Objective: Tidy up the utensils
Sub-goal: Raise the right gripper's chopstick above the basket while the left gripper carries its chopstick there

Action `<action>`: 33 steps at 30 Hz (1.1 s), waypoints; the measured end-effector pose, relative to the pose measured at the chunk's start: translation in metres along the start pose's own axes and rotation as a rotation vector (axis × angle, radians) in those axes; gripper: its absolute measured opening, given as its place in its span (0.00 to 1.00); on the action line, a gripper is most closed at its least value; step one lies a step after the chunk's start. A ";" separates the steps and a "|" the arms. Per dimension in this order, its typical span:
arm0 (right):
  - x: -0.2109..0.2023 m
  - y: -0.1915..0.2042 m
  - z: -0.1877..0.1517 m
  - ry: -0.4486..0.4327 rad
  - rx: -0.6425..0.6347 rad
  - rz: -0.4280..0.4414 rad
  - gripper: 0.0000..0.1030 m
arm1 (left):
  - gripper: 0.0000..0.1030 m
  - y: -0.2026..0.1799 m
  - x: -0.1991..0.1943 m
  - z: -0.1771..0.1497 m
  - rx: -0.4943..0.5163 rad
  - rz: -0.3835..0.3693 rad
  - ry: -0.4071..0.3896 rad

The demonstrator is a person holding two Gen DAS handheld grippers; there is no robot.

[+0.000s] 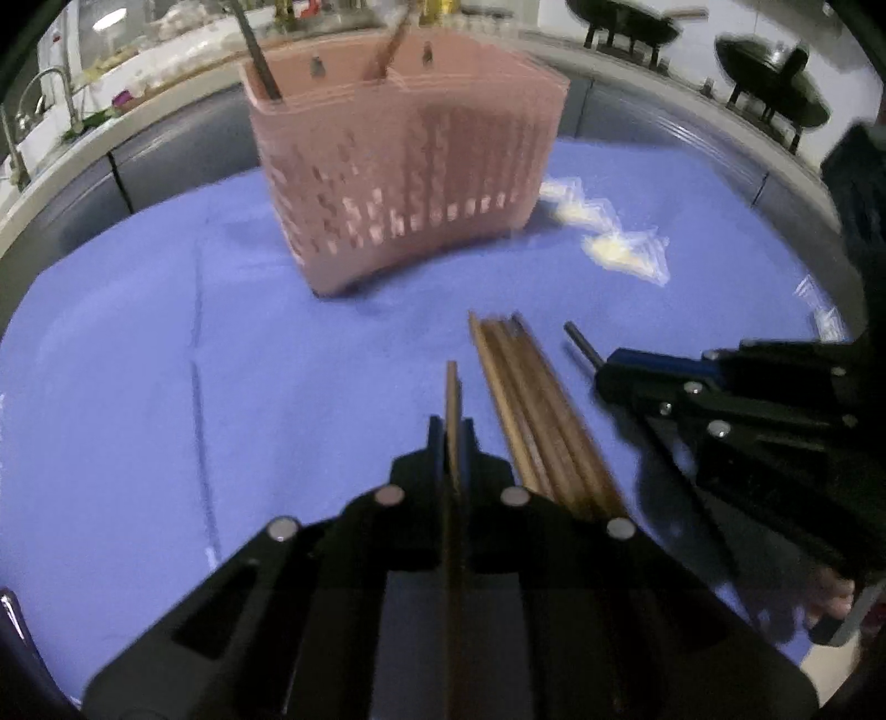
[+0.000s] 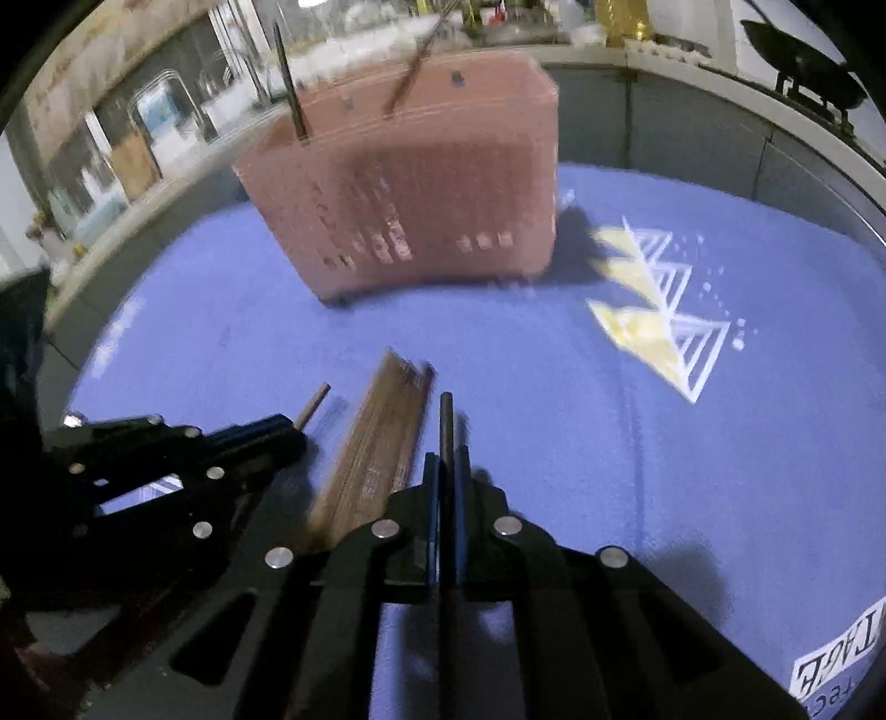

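While the left gripper (image 1: pixel 453 437) pinches a slim brown wooden chopstick (image 1: pixel 452 399), the right gripper (image 2: pixel 446 471) clamps a dark round chopstick (image 2: pixel 446 421). Between them a bundle of wooden chopsticks (image 1: pixel 531 404) lies flat on the blue cloth (image 1: pixel 166 360). Farther off stands a pink perforated plastic holder (image 1: pixel 398 177), two sticks upright inside

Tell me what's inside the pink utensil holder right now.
Two chopsticks stand in the pink utensil holder: a black chopstick in the left section and a brown chopstick nearer the middle. Only their upper ends show; the blurred walls hide their lower parts and anything else inside.
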State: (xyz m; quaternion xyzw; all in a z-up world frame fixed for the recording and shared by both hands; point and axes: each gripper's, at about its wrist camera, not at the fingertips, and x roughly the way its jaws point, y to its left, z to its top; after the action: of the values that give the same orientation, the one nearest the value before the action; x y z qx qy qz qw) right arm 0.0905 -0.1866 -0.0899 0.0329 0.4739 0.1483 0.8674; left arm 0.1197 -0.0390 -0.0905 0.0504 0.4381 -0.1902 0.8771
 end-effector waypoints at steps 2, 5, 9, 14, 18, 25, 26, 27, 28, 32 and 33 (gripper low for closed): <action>-0.031 0.003 0.002 -0.092 0.000 0.048 0.05 | 0.05 0.005 -0.028 0.004 -0.020 -0.033 -0.071; -0.072 0.008 0.005 -0.224 -0.012 0.090 0.05 | 0.05 0.010 -0.074 0.011 -0.036 -0.067 -0.188; -0.124 0.019 0.007 -0.397 -0.044 0.096 0.05 | 0.05 0.011 -0.128 0.012 -0.030 -0.077 -0.324; -0.153 0.026 0.007 -0.496 -0.056 0.072 0.05 | 0.05 0.014 -0.159 0.012 -0.026 -0.073 -0.405; -0.151 0.022 0.012 -0.487 -0.048 0.077 0.05 | 0.05 0.012 -0.160 0.013 -0.013 -0.061 -0.400; -0.179 0.022 0.068 -0.548 -0.032 0.115 0.05 | 0.05 0.020 -0.184 0.064 -0.025 -0.089 -0.460; -0.183 0.024 0.080 -0.564 -0.037 0.113 0.05 | 0.05 0.021 -0.190 0.076 -0.025 -0.083 -0.481; -0.187 0.027 0.099 -0.590 -0.042 0.104 0.05 | 0.05 0.023 -0.198 0.092 -0.024 -0.064 -0.514; -0.190 0.030 0.115 -0.612 -0.041 0.094 0.05 | 0.05 0.023 -0.203 0.103 -0.026 -0.048 -0.536; -0.195 0.035 0.164 -0.716 0.001 0.066 0.05 | 0.05 0.031 -0.218 0.152 -0.064 0.018 -0.637; -0.194 0.036 0.173 -0.741 0.012 0.055 0.05 | 0.05 0.031 -0.217 0.164 -0.065 0.047 -0.652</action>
State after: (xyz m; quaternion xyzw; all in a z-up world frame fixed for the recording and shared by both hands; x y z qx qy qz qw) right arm 0.1278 -0.1936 0.1693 0.1024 0.1278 0.1469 0.9755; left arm 0.1368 0.0109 0.1779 -0.0308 0.1386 -0.1618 0.9766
